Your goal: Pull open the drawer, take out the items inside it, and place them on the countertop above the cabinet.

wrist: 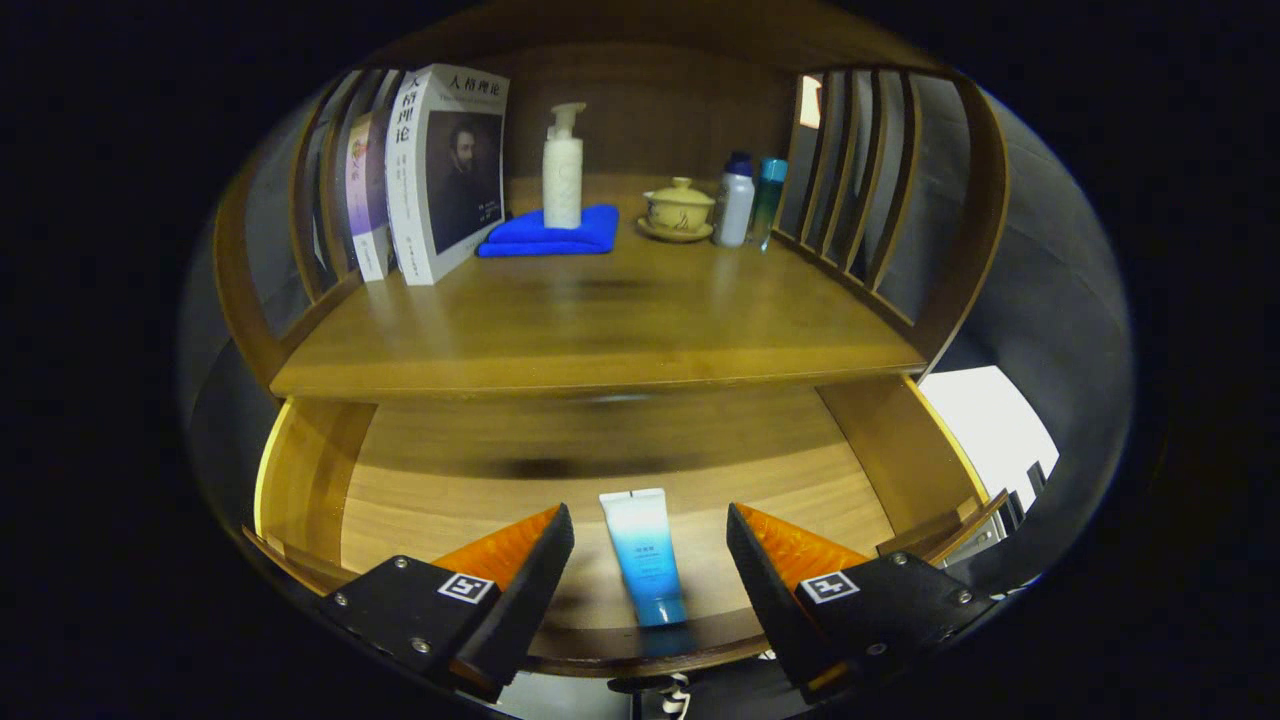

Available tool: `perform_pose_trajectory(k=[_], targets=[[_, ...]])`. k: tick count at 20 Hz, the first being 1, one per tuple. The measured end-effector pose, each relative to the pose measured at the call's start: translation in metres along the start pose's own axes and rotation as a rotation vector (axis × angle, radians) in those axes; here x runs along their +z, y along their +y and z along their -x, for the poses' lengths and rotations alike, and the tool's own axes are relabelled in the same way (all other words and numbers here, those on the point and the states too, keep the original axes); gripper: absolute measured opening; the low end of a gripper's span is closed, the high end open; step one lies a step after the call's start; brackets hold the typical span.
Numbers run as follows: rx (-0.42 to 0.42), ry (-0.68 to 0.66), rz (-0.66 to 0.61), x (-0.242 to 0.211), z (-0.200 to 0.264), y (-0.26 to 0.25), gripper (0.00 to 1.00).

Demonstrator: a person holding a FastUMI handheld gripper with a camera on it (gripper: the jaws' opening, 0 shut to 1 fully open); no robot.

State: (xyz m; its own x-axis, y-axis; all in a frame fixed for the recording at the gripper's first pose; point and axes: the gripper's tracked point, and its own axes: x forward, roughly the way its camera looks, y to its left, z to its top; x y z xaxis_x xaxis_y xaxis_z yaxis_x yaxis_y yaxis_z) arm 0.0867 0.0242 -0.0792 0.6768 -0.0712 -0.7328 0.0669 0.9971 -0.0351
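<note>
The wooden drawer (310, 470) is pulled out under the countertop (600, 330). A blue-and-white tube (645, 555) lies flat on the drawer floor, cap end toward me, near the drawer's front wall. My gripper (650, 530) hovers open above the drawer's front, its two fingers spread wide to either side of the tube without touching it.
On the countertop stand several books (430, 170) at the left, a white pump bottle (563, 165) on a folded blue cloth (550, 233), a lidded cup on a saucer (678, 210), and two bottles (748, 200). Slatted wooden sides (860, 190) flank the shelf.
</note>
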Motion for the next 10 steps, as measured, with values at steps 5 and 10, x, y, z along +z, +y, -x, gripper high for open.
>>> perform_pose_trajectory(k=[5, 10], targets=[[-0.043, 0.113, 0.023, -0.015, -0.023, -0.001, 0.95], [-0.041, 0.275, 0.01, -0.038, -0.05, 0.003, 0.94]])
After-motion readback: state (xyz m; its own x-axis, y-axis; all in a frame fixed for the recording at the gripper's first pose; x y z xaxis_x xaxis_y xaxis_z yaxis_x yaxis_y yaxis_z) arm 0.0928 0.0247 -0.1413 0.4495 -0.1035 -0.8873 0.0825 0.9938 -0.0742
